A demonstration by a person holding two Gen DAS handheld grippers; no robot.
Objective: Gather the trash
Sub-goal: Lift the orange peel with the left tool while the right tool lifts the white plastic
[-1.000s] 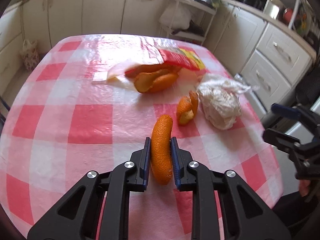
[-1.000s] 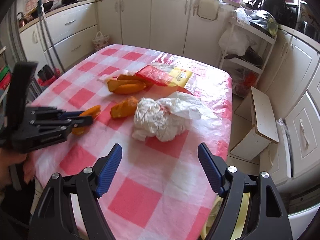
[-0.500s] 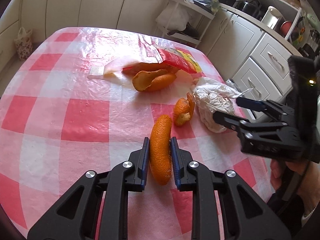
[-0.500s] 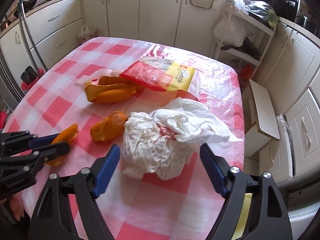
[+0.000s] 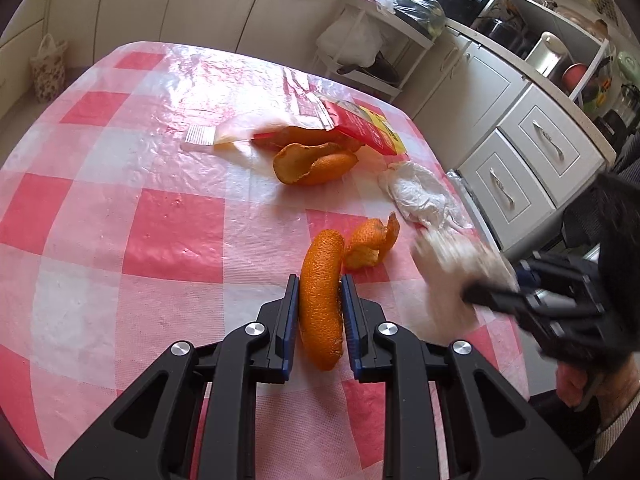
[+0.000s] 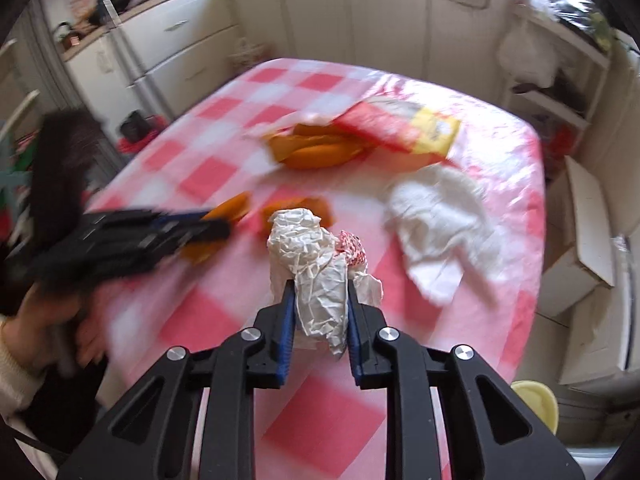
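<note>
While the left gripper (image 5: pixel 320 300) keeps its jaws pinched on a long strip of orange peel (image 5: pixel 322 300) above the near edge of the desk (image 5: pixel 120 220), the right gripper (image 6: pixel 320 308), which stood spread wide over the crumpled white paper a second ago, is now closing its jaws on a wad of it (image 6: pixel 316 272) near the near right corner; the wad has come away from the rest of the paper (image 6: pixel 436 216), which lies flat toward the right edge; so two pieces of trash look secured; a curled peel (image 5: pixel 370 240) lies just beyond, and more peels (image 5: pixel 316 160) with a red and yellow wrapper (image 5: pixel 360 126) wait toward the far edge.
</note>
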